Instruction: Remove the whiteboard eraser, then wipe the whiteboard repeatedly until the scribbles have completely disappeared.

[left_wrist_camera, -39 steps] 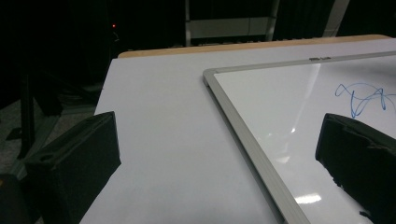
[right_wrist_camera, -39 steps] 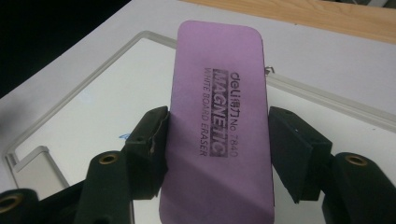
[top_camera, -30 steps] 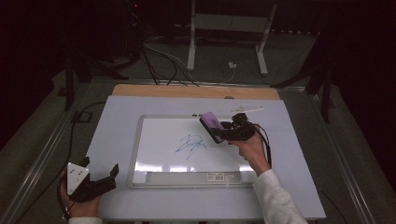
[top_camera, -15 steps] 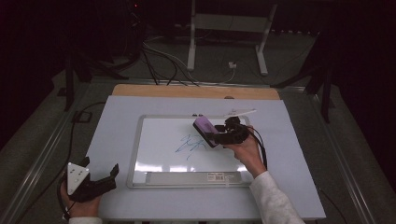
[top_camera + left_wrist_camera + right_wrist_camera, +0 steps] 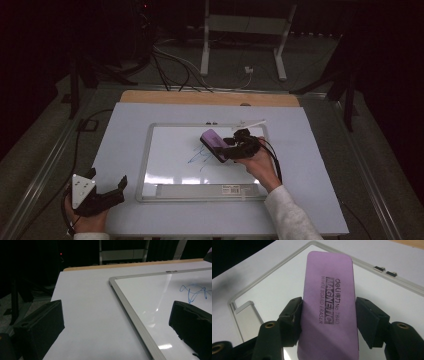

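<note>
**Purple eraser held over the scribble, wipe pending**

Purple eraser [image 5: 328, 305] is pinched across its width by the right gripper [image 5: 234, 148], both jaws pressed on its long edges. It sits above the whiteboard [image 5: 170, 176], just up and right of the blue scribble [image 5: 199, 156]; whether its pad touches the board I cannot tell. Left gripper [image 5: 107, 192] rests off the whiteboard's near-left corner, jaws spread, nothing between them.

Step in hand, as I judge it: erasing the scribble. To do it well, lay the eraser flat so the whole pad meets the board, not an edge. Sweep across the scribble toward the whiteboard's near-left, with overlapping passes. Keep pressure even; a tilted eraser could twist in the grip. The whiteboard may slide, and the left gripper could steady its frame.
</note>
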Demonstrator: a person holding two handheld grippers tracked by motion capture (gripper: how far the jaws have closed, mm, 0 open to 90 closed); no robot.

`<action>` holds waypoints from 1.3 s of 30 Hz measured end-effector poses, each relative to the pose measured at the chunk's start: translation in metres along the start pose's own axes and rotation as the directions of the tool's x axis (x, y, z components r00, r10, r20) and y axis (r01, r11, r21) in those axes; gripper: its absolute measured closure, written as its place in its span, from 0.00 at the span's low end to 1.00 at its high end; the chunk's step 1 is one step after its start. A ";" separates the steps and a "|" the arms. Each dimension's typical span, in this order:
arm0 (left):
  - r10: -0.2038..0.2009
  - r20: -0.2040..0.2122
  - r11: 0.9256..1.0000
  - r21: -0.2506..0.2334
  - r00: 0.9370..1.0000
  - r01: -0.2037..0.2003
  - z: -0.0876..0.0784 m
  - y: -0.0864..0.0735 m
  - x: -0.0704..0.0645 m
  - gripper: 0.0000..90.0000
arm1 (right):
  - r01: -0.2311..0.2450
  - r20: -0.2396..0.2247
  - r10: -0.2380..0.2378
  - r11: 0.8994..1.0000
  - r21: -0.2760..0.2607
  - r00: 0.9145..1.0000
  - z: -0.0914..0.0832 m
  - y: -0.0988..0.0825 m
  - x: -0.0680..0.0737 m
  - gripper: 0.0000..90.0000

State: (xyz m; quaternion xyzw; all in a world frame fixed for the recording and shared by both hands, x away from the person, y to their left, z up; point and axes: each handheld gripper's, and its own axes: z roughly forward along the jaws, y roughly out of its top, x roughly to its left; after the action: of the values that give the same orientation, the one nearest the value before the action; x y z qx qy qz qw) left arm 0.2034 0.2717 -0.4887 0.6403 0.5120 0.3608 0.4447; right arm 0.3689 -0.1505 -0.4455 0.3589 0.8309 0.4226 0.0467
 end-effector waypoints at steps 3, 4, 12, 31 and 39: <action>0.001 0.001 1.000 0.001 1.000 -0.001 0.000 0.000 0.000 0.01 | 0.013 -0.010 -0.012 1.000 0.010 1.000 0.002 0.000 0.003 0.45; 0.001 0.001 1.000 0.000 1.000 -0.001 0.000 0.000 0.000 0.01 | 0.019 -0.015 -0.018 1.000 0.014 1.000 0.004 -0.001 0.005 0.45; -0.002 0.000 1.000 -0.002 1.000 0.002 0.000 0.000 0.000 0.01 | 0.047 -0.039 -0.046 0.998 0.034 0.998 0.010 -0.003 0.011 0.45; -0.002 0.002 1.000 0.004 1.000 0.002 0.000 0.000 0.000 0.01 | 0.110 -0.082 -0.102 0.988 0.105 0.991 0.029 -0.015 0.025 0.45; -0.003 0.003 1.000 0.005 1.000 0.003 0.001 0.000 0.000 0.01 | 0.124 -0.084 -0.112 0.980 0.155 0.990 0.043 -0.026 0.027 0.45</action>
State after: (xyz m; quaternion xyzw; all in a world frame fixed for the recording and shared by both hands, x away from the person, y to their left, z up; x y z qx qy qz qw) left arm 0.2039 0.2713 -0.4894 0.6410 0.5131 0.3579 0.4446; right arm 0.3506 -0.1146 -0.4862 0.2957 0.8830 0.3642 0.0117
